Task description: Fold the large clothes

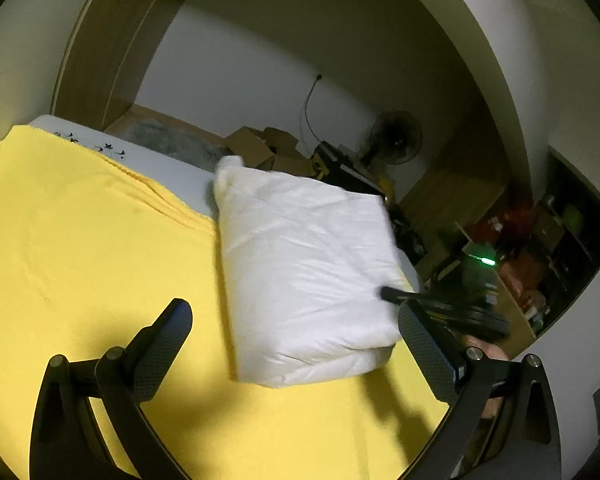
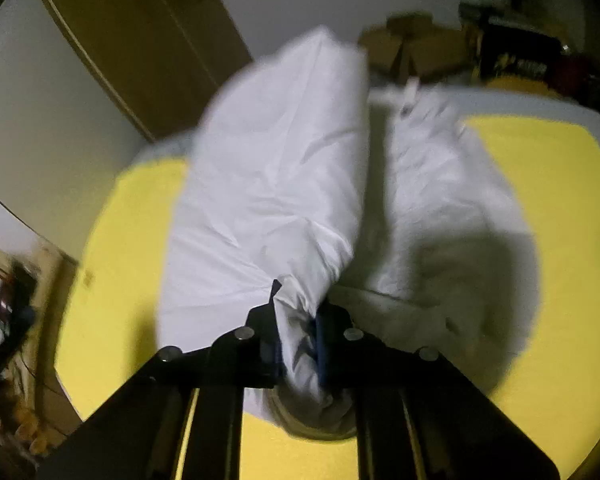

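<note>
A white padded garment (image 1: 304, 264) lies folded into a thick block on a yellow sheet (image 1: 80, 240). My left gripper (image 1: 296, 344) is open and empty, its fingers (image 1: 160, 352) spread on either side of the block's near edge, above the sheet. In the right wrist view my right gripper (image 2: 298, 320) is shut on a bunched edge of the white garment (image 2: 268, 184) and lifts one half up, while the other half (image 2: 452, 208) rests on the yellow sheet (image 2: 548, 184). The right gripper also shows in the left wrist view (image 1: 388, 293), at the block's right edge.
The sheet covers a white mattress (image 1: 156, 156). Behind it are cardboard boxes (image 1: 260, 144), a fan (image 1: 396, 136), a wooden door (image 1: 112, 52) and cluttered shelves (image 1: 540, 256) at the right. A wooden panel (image 2: 140, 40) stands at the back left.
</note>
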### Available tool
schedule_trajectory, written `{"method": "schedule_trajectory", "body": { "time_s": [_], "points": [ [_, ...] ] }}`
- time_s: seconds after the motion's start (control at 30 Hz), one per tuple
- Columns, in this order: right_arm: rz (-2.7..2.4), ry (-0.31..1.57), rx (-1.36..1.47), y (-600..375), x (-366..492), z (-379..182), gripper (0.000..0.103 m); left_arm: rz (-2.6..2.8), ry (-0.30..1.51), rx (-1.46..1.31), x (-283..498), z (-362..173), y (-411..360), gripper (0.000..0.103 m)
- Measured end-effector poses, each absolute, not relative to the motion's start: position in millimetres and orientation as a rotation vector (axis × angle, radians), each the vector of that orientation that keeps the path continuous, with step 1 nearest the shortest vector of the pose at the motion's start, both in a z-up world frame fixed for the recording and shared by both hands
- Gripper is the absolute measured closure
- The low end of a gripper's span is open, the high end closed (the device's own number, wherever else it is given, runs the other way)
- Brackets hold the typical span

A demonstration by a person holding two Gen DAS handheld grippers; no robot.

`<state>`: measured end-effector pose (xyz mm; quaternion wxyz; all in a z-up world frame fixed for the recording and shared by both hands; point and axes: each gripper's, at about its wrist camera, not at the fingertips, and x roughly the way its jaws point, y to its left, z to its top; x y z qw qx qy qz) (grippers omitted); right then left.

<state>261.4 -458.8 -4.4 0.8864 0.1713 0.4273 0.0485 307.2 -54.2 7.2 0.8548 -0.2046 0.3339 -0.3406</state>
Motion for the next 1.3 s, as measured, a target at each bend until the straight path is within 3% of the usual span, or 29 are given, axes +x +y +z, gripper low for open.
{"method": "schedule_trajectory", "body": {
  "time_s": [0.13, 0.4, 0.6, 0.87, 1.3],
  "points": [
    [0.089, 0.812, 0.405, -490.1, 229.5, 4.9, 0.093, -0.717, 0.729, -0.433, 320.5, 0.0, -67.9, 0.0],
    [0.114, 0.827, 0.589, -535.3, 217.3, -76.1, 0.093, -0.644, 0.774, -0.287, 367.0, -3.4, -134.7, 0.0],
    [0.116, 0.818, 0.622, -551.7, 217.4, -101.0, 0.093, -0.463, 0.734, -0.106, 436.2, -0.2, -204.3, 0.0],
    [0.163, 0.775, 0.627, -567.4, 209.5, -119.2, 0.093, -0.477, 0.808, -0.029, 529.9, -38.0, -288.6, 0.0],
    [0.128, 0.783, 0.546, -550.7, 201.5, -130.6, 0.093, -0.404, 0.91, 0.13, 561.0, -109.5, -352.9, 0.0]
  ]
}}
